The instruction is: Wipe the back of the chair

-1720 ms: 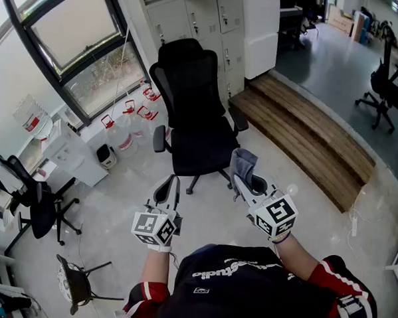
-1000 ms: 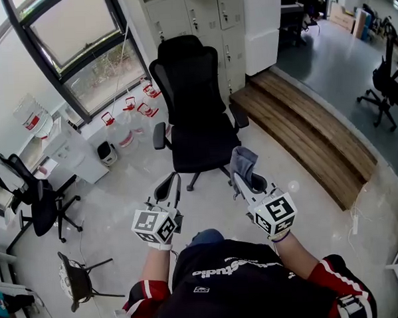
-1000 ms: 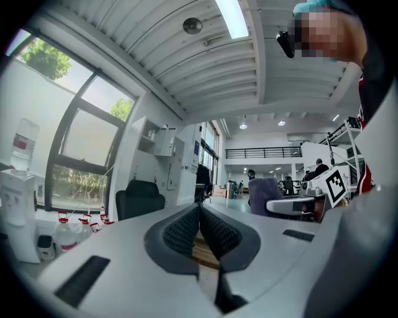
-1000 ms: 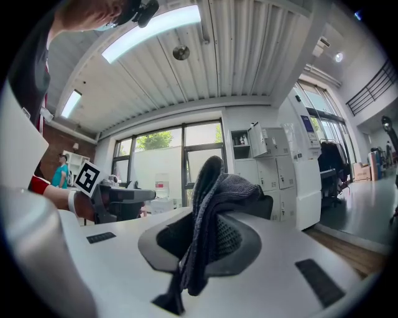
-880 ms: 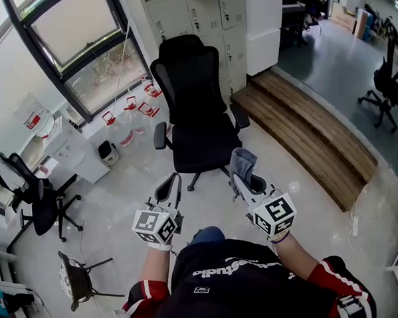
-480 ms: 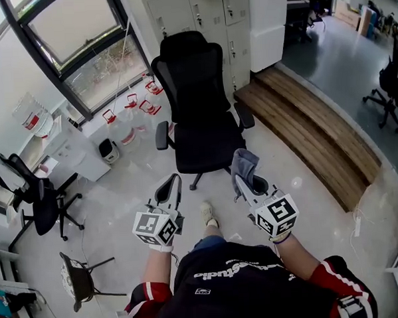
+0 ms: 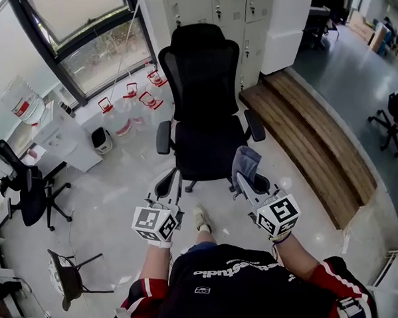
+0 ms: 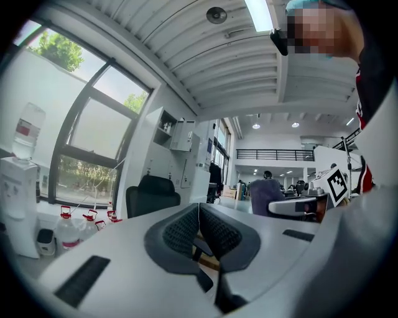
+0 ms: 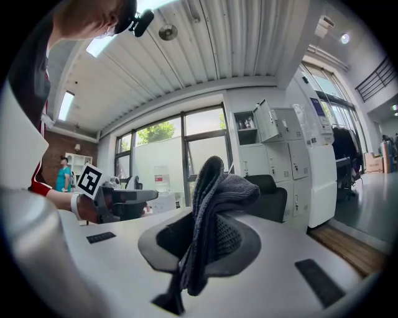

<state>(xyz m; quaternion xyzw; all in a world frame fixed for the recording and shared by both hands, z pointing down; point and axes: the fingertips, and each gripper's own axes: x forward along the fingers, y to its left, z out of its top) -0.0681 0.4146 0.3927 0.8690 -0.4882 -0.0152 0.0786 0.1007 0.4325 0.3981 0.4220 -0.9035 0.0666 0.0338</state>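
Closer than in the earlier frames, the chair [image 7: 203,75] is now sitting upright in the upper middle of the head view, its seat just beyond both grippers. The person's shoe [image 7: 201,218] is showing on the floor [image 7: 107,193] between the two arms, where earlier there was only tile. Both grippers are keeping the same posture, side by side and pointing at the chair.

The left gripper [image 7: 167,183] is hovering short of the seat's front edge. Its jaws are pressing together, pad against pad, with nothing between them. In its own view the chair's black back is rising behind the jaws, well apart from them.

The right gripper [image 7: 244,179] is clamping a grey cloth [image 7: 246,162]. The jaws are closing on the folded fabric, which is bunching up above the tips and hanging below them. In the head view the cloth is overlapping the seat's right front corner near the armrest, but contact cannot be told. It is not reaching the chair's back.

The chair is facing the person, so its back is turning its front side towards the grippers. Behind it, water bottles [image 7: 126,109] are standing on the floor under the window [image 7: 79,35]. A wooden step [image 7: 317,135] is running off to the right.
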